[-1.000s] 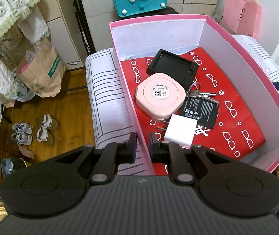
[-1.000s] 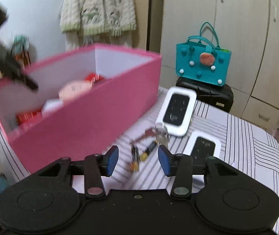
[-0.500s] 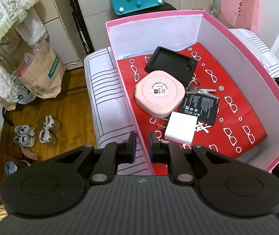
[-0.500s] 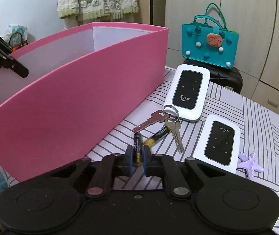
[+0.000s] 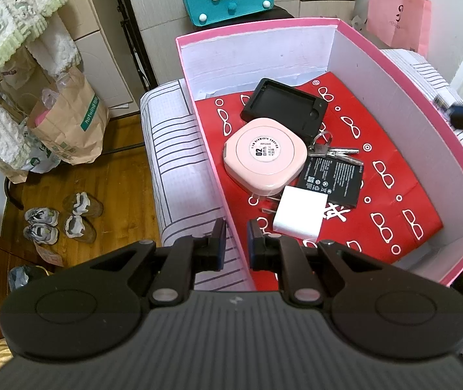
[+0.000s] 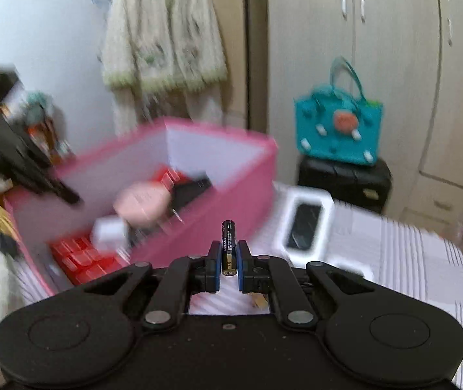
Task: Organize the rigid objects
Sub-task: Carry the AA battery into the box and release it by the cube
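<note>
A pink box lined with red patterned paper holds a pink rounded case, a black tray, keys, a flat black battery pack and a white cube charger. My left gripper is shut on the box's near left wall. In the blurred right wrist view, my right gripper is shut on a slim black battery, held upright in the air beside the pink box. A white pocket router lies on the striped cover below.
The box rests on a striped cushion. A paper bag and shoes sit on the wooden floor at left. A teal bag stands on a black case before cupboards. A pink bag hangs at the back right.
My right gripper closed on the black battery lying on the striped cover and lifted it up beside the box. The left gripper kept its hold on the box wall.
</note>
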Motion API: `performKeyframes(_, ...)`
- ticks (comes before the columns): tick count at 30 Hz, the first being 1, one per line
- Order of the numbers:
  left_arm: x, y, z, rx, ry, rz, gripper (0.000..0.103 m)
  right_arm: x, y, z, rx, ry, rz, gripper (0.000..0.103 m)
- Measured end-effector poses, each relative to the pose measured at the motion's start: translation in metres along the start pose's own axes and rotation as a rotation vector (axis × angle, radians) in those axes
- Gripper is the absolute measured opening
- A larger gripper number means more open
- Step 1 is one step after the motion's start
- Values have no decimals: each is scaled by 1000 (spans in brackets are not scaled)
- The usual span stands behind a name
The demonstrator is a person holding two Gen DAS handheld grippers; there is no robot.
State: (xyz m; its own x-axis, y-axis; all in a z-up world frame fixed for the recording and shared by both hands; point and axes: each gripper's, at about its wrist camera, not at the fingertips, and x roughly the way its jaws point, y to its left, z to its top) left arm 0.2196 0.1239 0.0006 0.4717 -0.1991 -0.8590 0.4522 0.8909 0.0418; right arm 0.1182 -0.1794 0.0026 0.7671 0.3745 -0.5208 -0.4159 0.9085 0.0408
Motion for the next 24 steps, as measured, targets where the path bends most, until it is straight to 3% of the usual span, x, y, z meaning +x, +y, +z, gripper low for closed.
performKeyframes(4, 0, 0, 0, -1, 0, 0, 12, -11, 13, 28, 47, -45, 173, 11)
performKeyframes(6, -1, -1, 0, 8, 0, 5, 12, 1, 21, 38, 85, 15, 279, 11)
performKeyframes(10, -1, 0, -2, 14, -2, -2, 12, 34, 48, 43, 58, 176, 352, 11)
performKeyframes(15, -1, 3, -1, 2, -4, -21, 12, 64, 71, 36, -17, 298, 330, 12)
performKeyframes(20, -2, 2, -2, 6, -8, -21, 12, 54, 61, 42, 19, 209, 334, 18)
performKeyframes(24, -2, 3, -2, 4, -11, -28, 12, 32, 41, 54, 51, 104, 245, 25)
